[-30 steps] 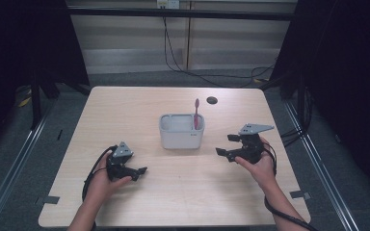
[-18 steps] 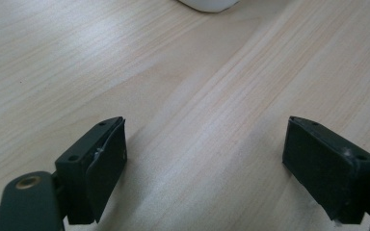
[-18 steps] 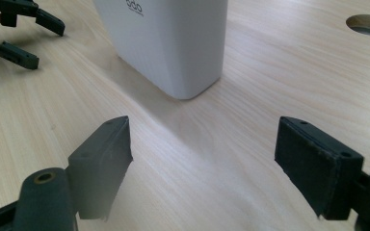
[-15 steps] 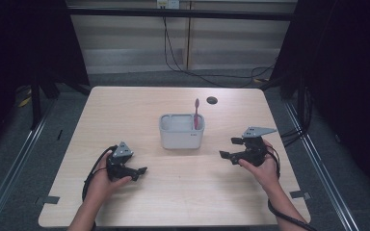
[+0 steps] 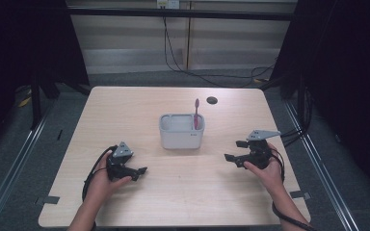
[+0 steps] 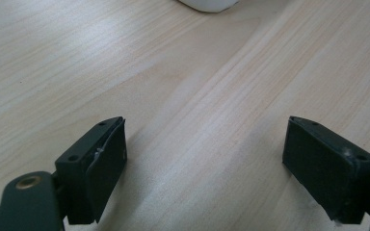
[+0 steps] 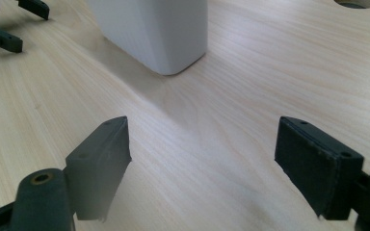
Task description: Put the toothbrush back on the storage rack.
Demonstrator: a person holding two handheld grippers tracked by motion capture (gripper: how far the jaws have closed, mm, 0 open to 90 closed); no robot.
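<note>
As laid out on pale wood-grain table [image 5: 173,192], matt finish, rounded corners, one round dark hole [image 5: 212,100] near far edge:

Item 1. White holder [image 5: 181,131]: rectangular tub, rounded corners, smooth plastic, thick rim, open top. Stands upright at table centre, long axis across the table, between the two grippers and well apart from each. Seen close in right gripper view [image 7: 154,33] as plain glossless wall with rounded vertical corner, casting soft shadow on the wood.

Item 2. Pink toothbrush [image 5: 196,113]: slim, straight handle, stands nearly upright in right end of holder, long axis vertical, top end clear above the rim, leaning slightly against far wall. Bristle detail too small to tell.

Item 3. Left gripper [image 5: 137,169]: black, hard plastic, grey three-cornered plate on top, cable trailing back. Held low over near-left table, pointing right. Jaws spread wide, nothing between them; flat rectangular pads [image 6: 106,163] with small screw holes.

Item 4. Right gripper [image 5: 233,151]: same make, held at near-right, pointing left toward holder. Jaws spread wide over bare wood, holding nothing.
</note>
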